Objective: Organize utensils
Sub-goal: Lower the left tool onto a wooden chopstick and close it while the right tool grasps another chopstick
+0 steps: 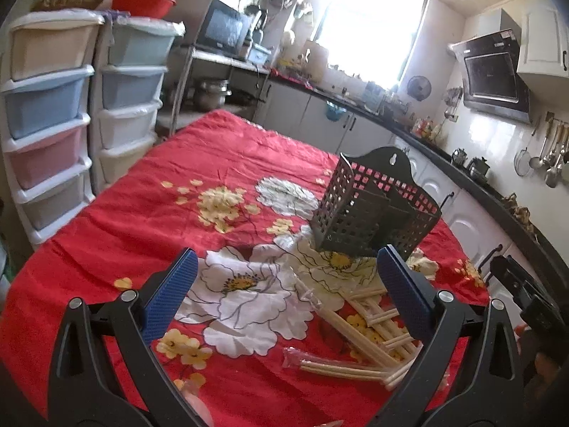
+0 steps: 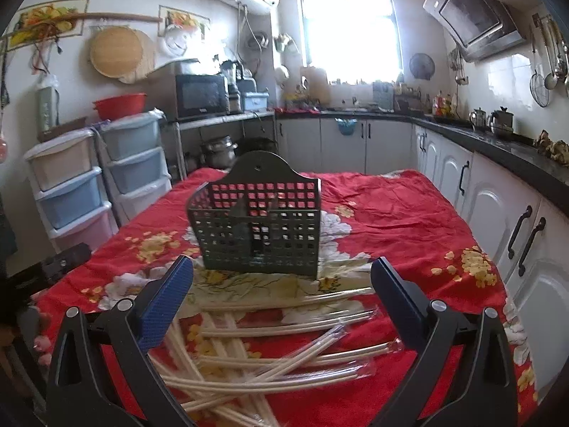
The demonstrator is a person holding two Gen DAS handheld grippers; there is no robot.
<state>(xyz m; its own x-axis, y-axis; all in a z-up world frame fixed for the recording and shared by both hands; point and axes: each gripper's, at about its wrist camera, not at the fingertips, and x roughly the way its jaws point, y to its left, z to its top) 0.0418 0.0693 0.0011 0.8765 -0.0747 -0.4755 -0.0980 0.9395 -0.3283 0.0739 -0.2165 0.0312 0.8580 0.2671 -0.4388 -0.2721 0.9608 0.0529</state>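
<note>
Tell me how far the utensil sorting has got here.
Nothing looks done: the holder appears empty. Nothing is in hand; the left gripper and right gripper have jaws spread wide, holding nothing. All the wrapped chopsticks lie piled on the cloth, left to go in.

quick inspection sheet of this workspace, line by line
surface: table under a red flowered cloth, wrinkled
job's things: dark perforated holder upright on the cloth, nothing seen inside; wrapped chopsticks in a loose crossed pile in front of it
clutter: nothing seen on the cloth besides these
grippers: left gripper open, empty, chopsticks toward its right finger; right gripper open, empty, over the pile
cables: nothing seen on the table
surroundings: plastic drawers, microwave, counter, bright window
</note>
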